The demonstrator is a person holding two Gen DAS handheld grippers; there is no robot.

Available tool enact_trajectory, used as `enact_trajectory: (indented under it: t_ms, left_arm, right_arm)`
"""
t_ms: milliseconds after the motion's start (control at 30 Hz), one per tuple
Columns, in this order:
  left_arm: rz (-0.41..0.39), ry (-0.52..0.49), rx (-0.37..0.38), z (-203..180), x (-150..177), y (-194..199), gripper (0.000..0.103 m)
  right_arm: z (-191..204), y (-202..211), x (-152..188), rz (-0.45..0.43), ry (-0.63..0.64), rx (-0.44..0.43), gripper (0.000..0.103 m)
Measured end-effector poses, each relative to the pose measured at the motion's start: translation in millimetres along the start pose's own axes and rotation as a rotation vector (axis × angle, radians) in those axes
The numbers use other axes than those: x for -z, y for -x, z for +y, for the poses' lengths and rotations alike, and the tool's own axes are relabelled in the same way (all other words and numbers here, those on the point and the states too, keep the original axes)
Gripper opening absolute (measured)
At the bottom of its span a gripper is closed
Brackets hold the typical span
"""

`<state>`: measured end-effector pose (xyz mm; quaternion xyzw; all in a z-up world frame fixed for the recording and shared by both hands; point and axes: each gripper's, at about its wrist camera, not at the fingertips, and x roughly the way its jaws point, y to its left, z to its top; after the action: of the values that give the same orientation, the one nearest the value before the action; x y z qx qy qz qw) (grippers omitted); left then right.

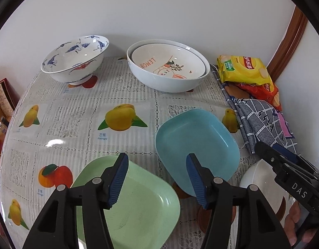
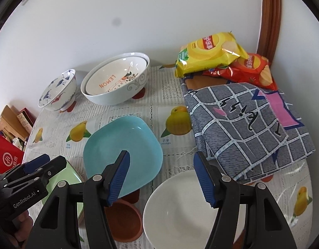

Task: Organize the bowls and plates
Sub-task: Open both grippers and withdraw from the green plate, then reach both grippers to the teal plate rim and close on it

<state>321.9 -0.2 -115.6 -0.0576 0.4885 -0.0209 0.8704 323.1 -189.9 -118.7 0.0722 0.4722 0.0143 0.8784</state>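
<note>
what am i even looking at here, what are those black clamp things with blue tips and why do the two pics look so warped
Those are two hand-held tools, one in each of a person's hands, each ending in a two-finger claw with blue ribbed pads. A fisheye camera sits on each tool, looking forward along its fingers, hence the curved edges. One picture is from the left claw, the other from the right claw.

Both claws are open and hold nothing.

On the fruit-print tablecloth lie a green plate under the left claw, a blue plate, and a plain white bowl under the right claw. At the back stand a crane-pattern bowl and a LEMON bowl nested in a bigger white one. On the right are a folded checked cloth and crisp packets.
</note>
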Motion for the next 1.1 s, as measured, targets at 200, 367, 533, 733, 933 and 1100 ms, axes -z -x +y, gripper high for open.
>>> enact_trajectory:
  t_ms: [200,367,533,733,933,1100]
  left_arm:
    - [0.023,-0.004,0.008,-3,-11,-25,0.056]
    - [0.051,-0.011,0.014,-3,-18,-44,0.054]
    - [0.070,-0.006,0.021,-3,-22,-59,0.052]
    - [0.090,-0.017,0.022,-9,-24,-71,0.044]
    - [0.110,-0.014,0.021,-11,-24,-83,0.032]
    - [0.118,-0.008,0.012,-10,-23,-92,0.023]
  right_arm:
    - [1,-28,-9,0.056,0.007,0.012,0.058]
    - [4,-50,-13,0.113,0.015,0.035,0.049]
    - [7,-68,-12,0.160,0.028,0.047,0.045]
    - [9,-83,-13,0.201,0.034,0.072,0.034]
    - [12,-94,-15,0.226,0.047,0.094,0.017]
    - [17,-105,-15,0.237,0.082,0.099,0.012]
